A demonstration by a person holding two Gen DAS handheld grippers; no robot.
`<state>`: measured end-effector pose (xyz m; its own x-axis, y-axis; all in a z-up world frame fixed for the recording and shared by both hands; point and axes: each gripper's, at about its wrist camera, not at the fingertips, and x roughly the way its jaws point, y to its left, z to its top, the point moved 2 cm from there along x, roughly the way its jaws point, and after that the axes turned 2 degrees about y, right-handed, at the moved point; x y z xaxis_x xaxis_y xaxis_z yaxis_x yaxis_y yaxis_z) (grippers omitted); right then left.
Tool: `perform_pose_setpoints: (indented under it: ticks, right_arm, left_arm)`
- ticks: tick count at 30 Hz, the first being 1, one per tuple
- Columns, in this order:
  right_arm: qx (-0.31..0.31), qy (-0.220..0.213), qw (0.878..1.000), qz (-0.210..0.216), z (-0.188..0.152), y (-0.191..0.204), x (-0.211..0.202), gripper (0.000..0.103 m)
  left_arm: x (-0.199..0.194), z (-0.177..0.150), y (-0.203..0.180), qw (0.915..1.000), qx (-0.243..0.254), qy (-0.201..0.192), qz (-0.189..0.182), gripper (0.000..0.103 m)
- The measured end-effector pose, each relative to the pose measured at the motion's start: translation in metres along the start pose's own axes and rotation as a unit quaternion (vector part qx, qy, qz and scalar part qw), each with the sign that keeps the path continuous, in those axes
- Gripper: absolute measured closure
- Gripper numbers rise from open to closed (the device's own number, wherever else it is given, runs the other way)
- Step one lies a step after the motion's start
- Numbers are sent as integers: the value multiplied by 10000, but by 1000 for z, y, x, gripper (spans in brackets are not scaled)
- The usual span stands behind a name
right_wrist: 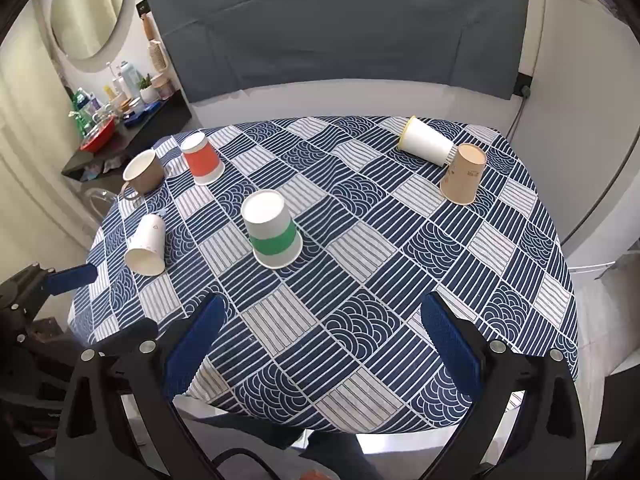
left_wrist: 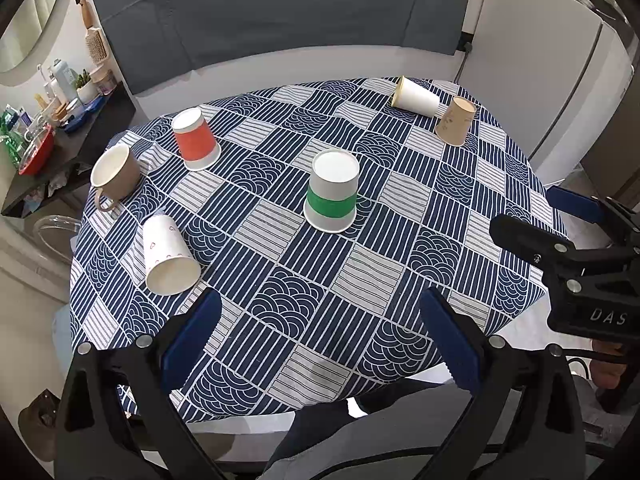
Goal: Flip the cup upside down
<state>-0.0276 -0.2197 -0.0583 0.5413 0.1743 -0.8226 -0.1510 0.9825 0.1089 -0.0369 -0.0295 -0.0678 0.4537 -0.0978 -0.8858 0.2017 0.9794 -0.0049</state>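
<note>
Several cups are on a blue-and-white patterned tablecloth (left_wrist: 280, 280). A green-banded paper cup (left_wrist: 332, 192) (right_wrist: 272, 228) stands upside down mid-table. An orange cup (left_wrist: 196, 140) (right_wrist: 202, 160) and a tan paper cup (left_wrist: 456, 120) (right_wrist: 464, 180) also stand upside down. A white paper cup (left_wrist: 166, 256) (right_wrist: 146, 246) lies on its side at the left. Another white cup (left_wrist: 416, 96) (right_wrist: 426, 142) lies on its side at the back right. A brown mug (left_wrist: 116, 172) (right_wrist: 144, 172) lies tilted at the left. My left gripper (left_wrist: 320, 320) and right gripper (right_wrist: 320, 320) are open and empty over the near edge.
A dark shelf (left_wrist: 60, 140) (right_wrist: 132, 132) with bottles, a red bowl and a plant stands left of the table. A grey padded headboard (left_wrist: 280, 20) is behind it. A white cabinet (left_wrist: 540, 80) stands at the right. The right gripper's body (left_wrist: 580, 272) shows at the left view's right edge.
</note>
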Motion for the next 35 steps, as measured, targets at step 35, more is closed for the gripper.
perform_pose_setpoints:
  ticks: [35]
  right_arm:
    - [-89,77,9999,26,1,4,3,8]
  left_arm:
    - [7,-4,17,9986,-395,179,296,6]
